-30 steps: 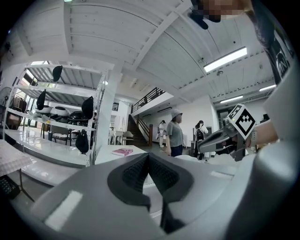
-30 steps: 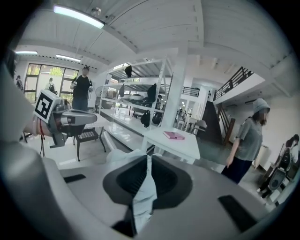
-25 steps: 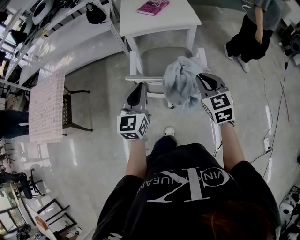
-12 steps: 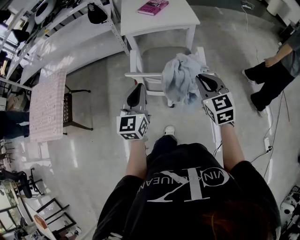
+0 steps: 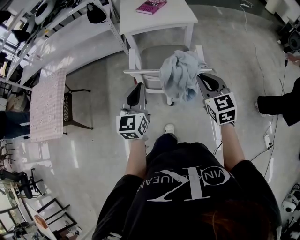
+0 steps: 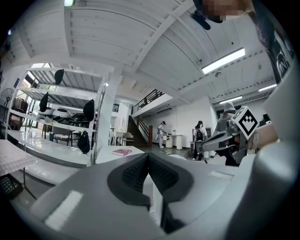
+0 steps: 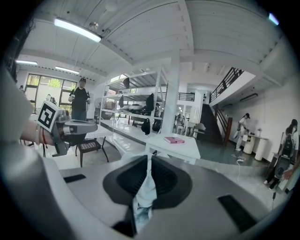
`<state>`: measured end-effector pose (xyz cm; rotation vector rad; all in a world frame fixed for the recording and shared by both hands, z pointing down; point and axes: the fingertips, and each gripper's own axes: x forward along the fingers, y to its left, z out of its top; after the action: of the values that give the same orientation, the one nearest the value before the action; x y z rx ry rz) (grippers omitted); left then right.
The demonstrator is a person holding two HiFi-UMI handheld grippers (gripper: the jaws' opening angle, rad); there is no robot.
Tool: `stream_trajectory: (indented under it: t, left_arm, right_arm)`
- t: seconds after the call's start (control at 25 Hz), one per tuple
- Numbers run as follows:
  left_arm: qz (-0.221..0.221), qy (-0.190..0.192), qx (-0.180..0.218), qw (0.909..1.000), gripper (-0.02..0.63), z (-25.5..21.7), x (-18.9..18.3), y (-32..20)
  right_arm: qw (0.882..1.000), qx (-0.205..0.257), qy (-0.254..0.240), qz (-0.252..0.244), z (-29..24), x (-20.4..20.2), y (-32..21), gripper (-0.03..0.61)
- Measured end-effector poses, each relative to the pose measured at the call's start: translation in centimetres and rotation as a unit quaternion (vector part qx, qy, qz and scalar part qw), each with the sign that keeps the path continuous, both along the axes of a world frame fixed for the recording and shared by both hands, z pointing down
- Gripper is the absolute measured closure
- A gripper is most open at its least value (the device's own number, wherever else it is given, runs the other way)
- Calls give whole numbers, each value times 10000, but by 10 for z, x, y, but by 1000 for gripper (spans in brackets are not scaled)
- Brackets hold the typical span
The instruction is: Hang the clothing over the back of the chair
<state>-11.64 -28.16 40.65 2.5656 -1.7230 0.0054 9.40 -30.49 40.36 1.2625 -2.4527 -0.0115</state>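
Observation:
A crumpled pale blue piece of clothing [image 5: 178, 75] hangs bunched over the right end of the white chair's back rail [image 5: 140, 71]. My right gripper [image 5: 201, 77] is shut on an edge of it. In the right gripper view a strip of the cloth [image 7: 144, 194] is pinched between the pads. My left gripper [image 5: 139, 86] is just short of the rail's left part, its jaws shut with nothing between them; the left gripper view shows the pads [image 6: 161, 174] meeting bare. The chair's seat [image 5: 157, 58] faces a white table [image 5: 159, 21].
A pink book [image 5: 153, 6] lies on the table. A dark chair draped with a checked cloth [image 5: 47, 105] stands at the left, beside long white shelving [image 5: 61, 28]. A person [image 5: 281, 101] is at the right edge, near cables [image 5: 269, 136] on the floor.
My right gripper has carried the clothing forward and a little left, onto the chair's back rail. The left gripper edged forward too. The bystander has walked off toward the right edge.

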Motion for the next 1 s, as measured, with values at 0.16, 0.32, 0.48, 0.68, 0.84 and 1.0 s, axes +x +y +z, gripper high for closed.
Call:
stream_trajectory:
  t: [0.16,0.32,0.48,0.68,0.84,1.0]
  left_arm:
    - [11,-12,-5,10000,603,-1,2,4]
    - [5,-21,-3,10000,603,-1,0,10]
    - [-34,-34,15,10000,603,-1,-2,15]
    - [-84,-52,18,9999,603,-2,-6,20]
    - [-131,-62,19,9999,603,0,-7,23]
    - [-159,-75,28,9998,603,-2,-7,24]
  right_arm:
    - [9999,75,-131,38,-3,3,5,541]
    - [9988,183,-445,92,-9,8,12,541]
    - [9973,261,-675,95,-12,11,17,541]
    - [9948,422,-923,21,-18,10,24,541]
    - [9930,450,-1091,47,-18,14,25,542]
    - [9915,516,-1194,51,-20,18,25,543]
